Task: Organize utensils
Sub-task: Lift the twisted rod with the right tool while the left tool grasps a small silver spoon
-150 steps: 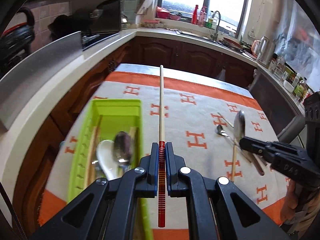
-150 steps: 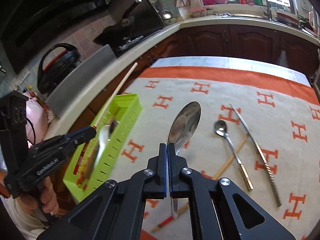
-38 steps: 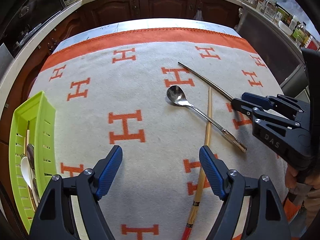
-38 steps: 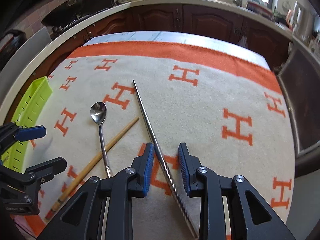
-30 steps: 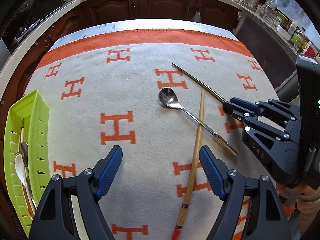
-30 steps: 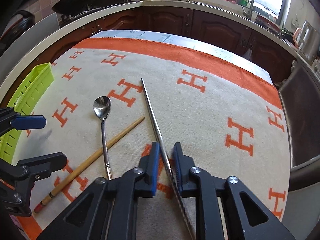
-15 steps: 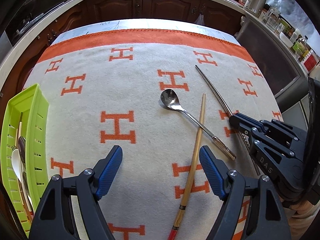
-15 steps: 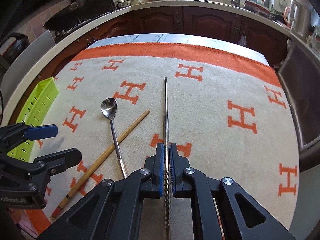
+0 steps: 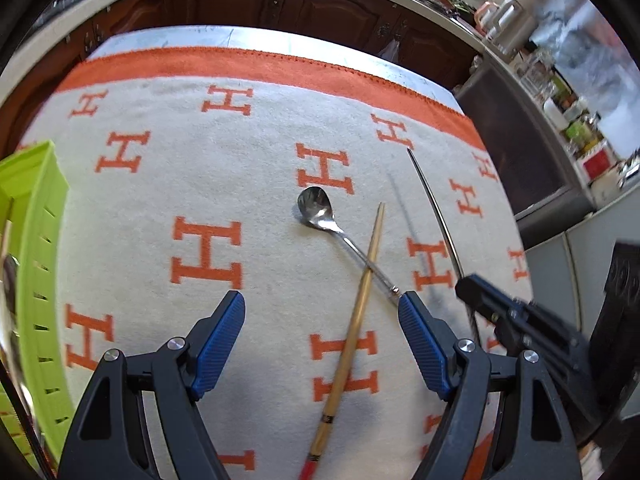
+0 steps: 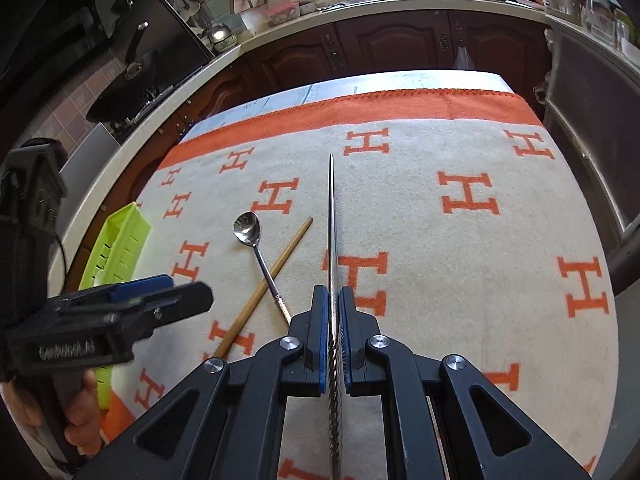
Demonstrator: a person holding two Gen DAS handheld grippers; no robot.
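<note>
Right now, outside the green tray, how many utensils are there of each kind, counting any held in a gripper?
Small metal spoon: 1, lying on the cloth
Wooden chopstick: 1, lying across the spoon's handle
Metal chopstick: 1, held in the right gripper
Total: 3
The contents of the green tray are too cut off to count.

The left gripper [image 9: 321, 314] hangs wide open above a cream cloth [image 9: 248, 168] with orange H marks. Between its tips lies a wooden chopstick [image 9: 352, 330], crossed over a small spoon [image 9: 320, 208]. At right, the right gripper [image 9: 470, 286] clamps a metal chopstick [image 9: 434, 200]. A green tray [image 9: 38, 248] sits at left.
</note>
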